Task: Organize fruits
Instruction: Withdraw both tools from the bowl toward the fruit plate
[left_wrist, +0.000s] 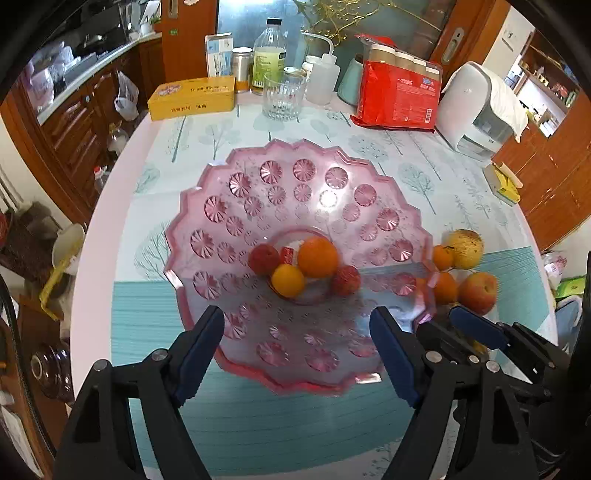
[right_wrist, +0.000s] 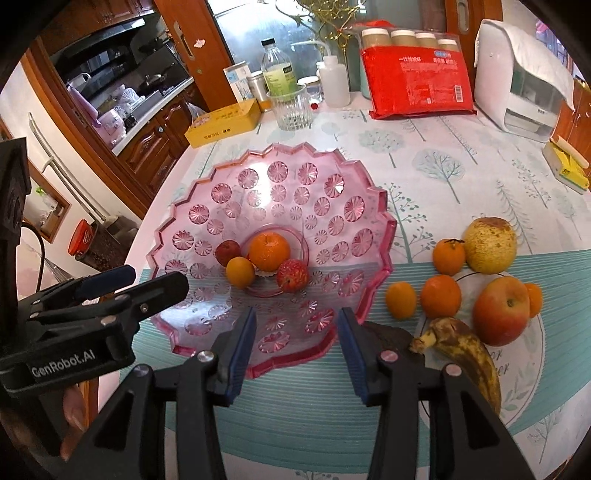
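Note:
A pink glass fruit bowl (left_wrist: 229, 206) (right_wrist: 332, 177) sits mid-table. In its centre lie a large orange (left_wrist: 317, 256) (right_wrist: 268, 251), a small orange fruit (left_wrist: 288, 280) (right_wrist: 240, 272) and two small red fruits (left_wrist: 263, 259) (right_wrist: 292, 275). Right of the bowl lie a yellow-green pear (right_wrist: 489, 245), a red apple (right_wrist: 500, 310), several small oranges (right_wrist: 441, 295) and a browned banana (right_wrist: 469, 354). My left gripper (left_wrist: 297, 328) is open and empty over the bowl's near rim. My right gripper (right_wrist: 297, 328) is open and empty, also at the near rim.
At the table's back stand a yellow box (left_wrist: 192, 98), a glass tumbler (left_wrist: 283, 96), bottles (left_wrist: 269, 55), a red package (left_wrist: 399, 96) and a white appliance (left_wrist: 476, 110). A yellow sponge (right_wrist: 567, 166) lies at the right edge. Wooden cabinets surround the round table.

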